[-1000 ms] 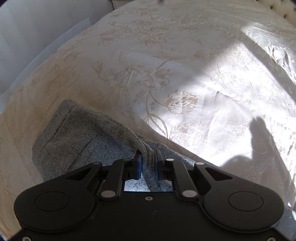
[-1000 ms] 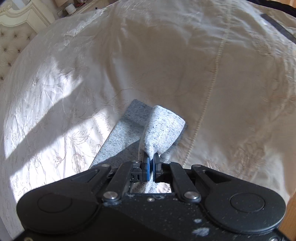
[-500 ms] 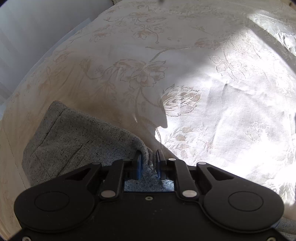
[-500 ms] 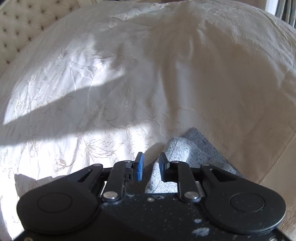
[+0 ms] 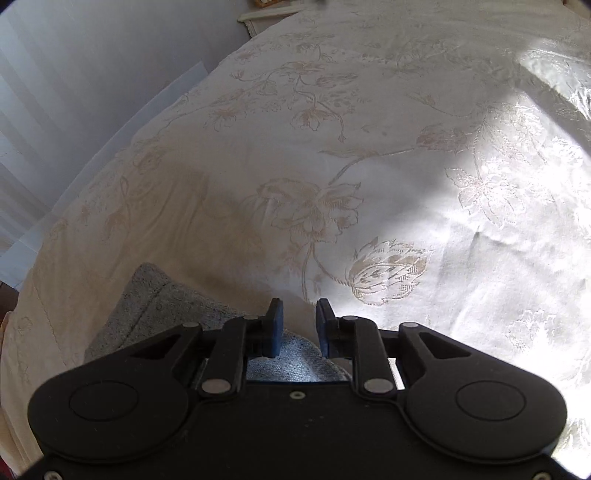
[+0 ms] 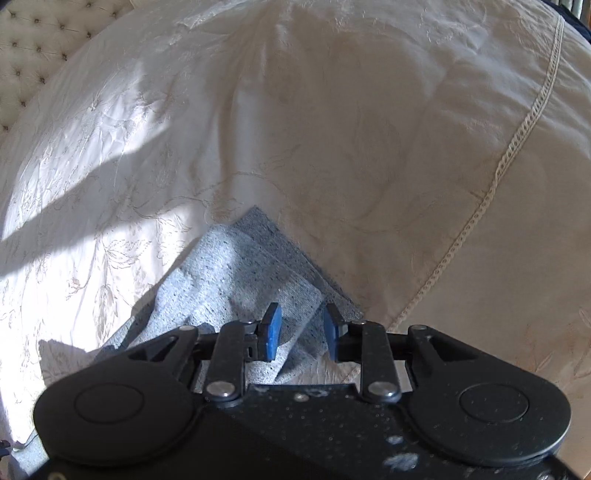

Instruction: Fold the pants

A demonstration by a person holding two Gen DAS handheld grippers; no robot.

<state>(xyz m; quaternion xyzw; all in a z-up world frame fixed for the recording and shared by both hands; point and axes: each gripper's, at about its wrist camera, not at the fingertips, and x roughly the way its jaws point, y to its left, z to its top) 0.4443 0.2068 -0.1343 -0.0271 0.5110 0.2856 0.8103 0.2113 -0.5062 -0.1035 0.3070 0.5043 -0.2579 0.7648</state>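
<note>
The grey knit pants (image 6: 240, 280) lie folded in layers on the bed's cream embroidered bedspread (image 6: 369, 129). They look soft, light and limp, best pinched at a doubled edge or corner. The right hand-held gripper (image 6: 301, 332) and the left hand-held gripper (image 5: 298, 326) have just been opening; both stand parted above the cloth, holding nothing.

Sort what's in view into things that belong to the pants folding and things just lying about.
Job:
- grey knit pants, folded on the bed
- left gripper, open
- right gripper, open

Lying about:
- cream floral embroidered bedspread
- tufted cream headboard
- white nightstand edge
</note>
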